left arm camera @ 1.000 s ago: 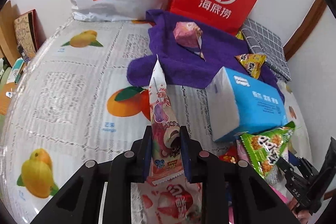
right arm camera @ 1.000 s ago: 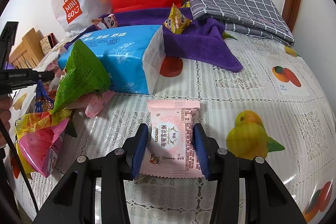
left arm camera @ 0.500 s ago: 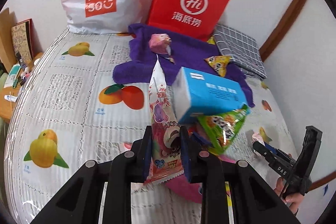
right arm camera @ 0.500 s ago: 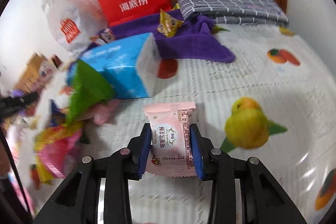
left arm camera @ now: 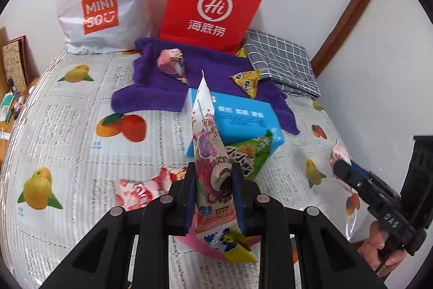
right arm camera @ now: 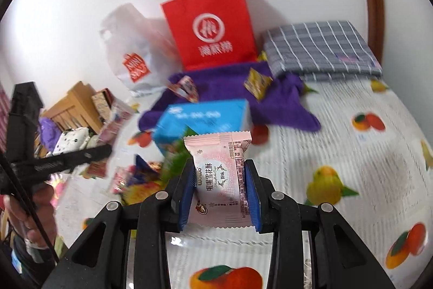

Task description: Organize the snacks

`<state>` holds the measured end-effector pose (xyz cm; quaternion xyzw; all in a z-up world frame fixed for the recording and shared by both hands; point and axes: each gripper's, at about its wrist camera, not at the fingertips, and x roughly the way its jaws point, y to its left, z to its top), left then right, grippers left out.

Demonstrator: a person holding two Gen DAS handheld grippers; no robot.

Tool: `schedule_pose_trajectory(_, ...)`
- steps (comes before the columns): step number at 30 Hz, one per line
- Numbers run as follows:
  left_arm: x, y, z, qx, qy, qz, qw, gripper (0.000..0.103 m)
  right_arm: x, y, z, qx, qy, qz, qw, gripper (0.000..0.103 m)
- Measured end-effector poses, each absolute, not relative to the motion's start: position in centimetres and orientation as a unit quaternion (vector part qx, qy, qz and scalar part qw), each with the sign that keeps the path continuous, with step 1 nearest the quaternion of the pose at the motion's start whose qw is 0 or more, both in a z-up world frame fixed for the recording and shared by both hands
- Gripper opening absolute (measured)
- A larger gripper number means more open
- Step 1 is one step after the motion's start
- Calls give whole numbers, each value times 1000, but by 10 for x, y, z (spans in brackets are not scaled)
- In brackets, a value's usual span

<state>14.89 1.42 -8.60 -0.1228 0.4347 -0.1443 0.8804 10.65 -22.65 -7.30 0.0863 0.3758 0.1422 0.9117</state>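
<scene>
My left gripper (left arm camera: 213, 194) is shut on a tall pink-and-white cartoon snack bag (left arm camera: 207, 142) and holds it upright above the bed. My right gripper (right arm camera: 220, 194) is shut on a flat pink snack packet (right arm camera: 220, 175), lifted off the bed; it also shows at the right of the left wrist view (left arm camera: 339, 153). Below lie a green snack bag (left arm camera: 250, 155), a red-and-white strawberry packet (left arm camera: 140, 187) and a blue tissue pack (left arm camera: 240, 121). A pink wrapped snack (left arm camera: 170, 62) and a yellow triangular snack (left arm camera: 247, 79) lie on a purple towel (left arm camera: 151, 96).
A red paper bag (left arm camera: 211, 4) and a white MINISO bag (left arm camera: 100, 7) stand against the back wall. A folded grey checked cloth (left arm camera: 281, 61) lies at the back right. The bed has a fruit-print cover (left arm camera: 67, 126). A wooden shelf with clutter (right arm camera: 75, 110) stands at the left.
Both grippers have risen and pulled back from the bed with their packets still held. The pink packet has come off the cover. The view now takes in more of the bags and wall.
</scene>
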Motion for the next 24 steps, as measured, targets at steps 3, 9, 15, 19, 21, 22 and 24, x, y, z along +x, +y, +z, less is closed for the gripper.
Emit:
schedule_pose_trajectory(3,157,8,-80,-121,432,-151,881,23,113,-221,-59,83,363,150,916,35)
schedule_pose_trajectory(9,177,0,-72,-134,423,-167,880,23,138,-210,-39,68,343,148,925,35)
schedule_pose_trajectory(15,204,-3,-75,-153,420,-176,877,23,175,-202,-33,64,339,148,927,35)
schedule_pose_trajectory(19,223,-3,-80,-163,419,-176,876,23,205,-200,-32,76,338,151,926,35)
schedule_pose_trajectory(21,233,-2,-82,-170,418,-175,875,23,220,-199,-33,80,339,153,925,35)
schedule_pose_trajectory(22,240,-1,-83,-173,419,-174,874,23,229,-199,-33,81,340,153,925,35)
schedule_pose_trajectory(24,252,1,-85,-186,420,-173,871,23,244,-198,-34,85,341,152,924,35)
